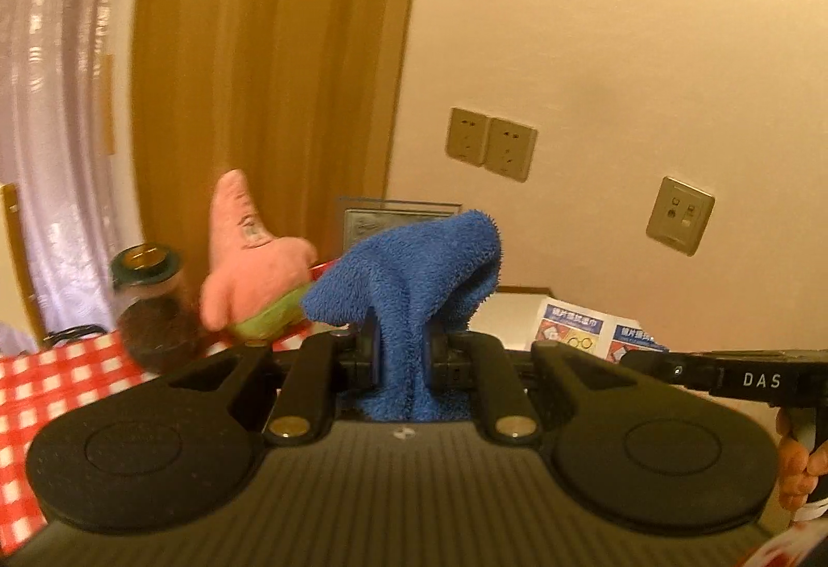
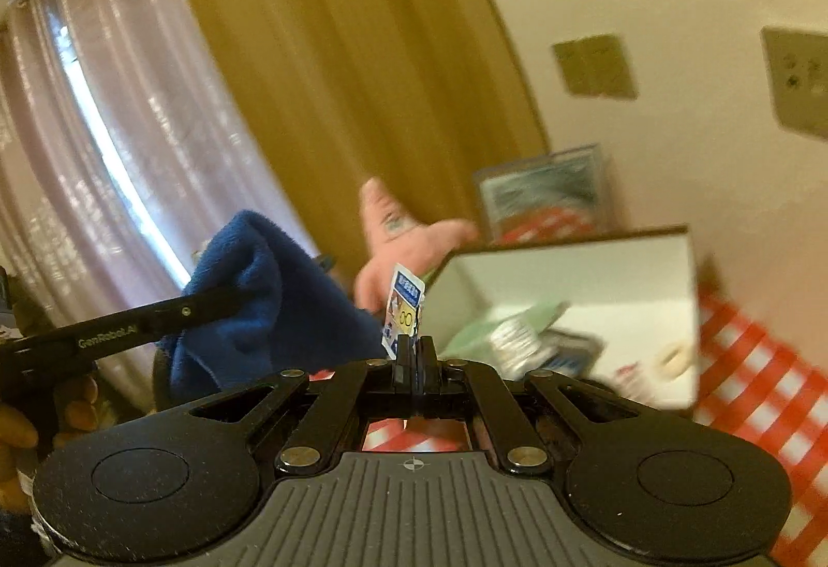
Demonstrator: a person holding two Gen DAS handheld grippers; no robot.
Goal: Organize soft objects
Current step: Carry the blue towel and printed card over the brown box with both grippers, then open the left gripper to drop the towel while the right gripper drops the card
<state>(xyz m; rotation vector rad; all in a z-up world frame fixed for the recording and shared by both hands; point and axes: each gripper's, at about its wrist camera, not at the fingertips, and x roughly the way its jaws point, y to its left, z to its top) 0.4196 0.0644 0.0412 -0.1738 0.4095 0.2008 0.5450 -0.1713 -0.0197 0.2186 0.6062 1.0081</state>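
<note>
Because the blue towel [image 1: 414, 277] is soft and floppy, the left gripper [image 1: 401, 349] pinches a bunched fold, lifted above the checked table [image 1: 62, 386], so it droops. In the right view, the right gripper [image 2: 414, 349] is clamped on a light, thin packet [image 2: 403, 303].

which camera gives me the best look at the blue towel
The left wrist view: the blue towel sits dead centre, sharp, pinched in the left gripper. The right wrist view catches it off to the left, blurred, partly crossed by that gripper's arm.
</note>
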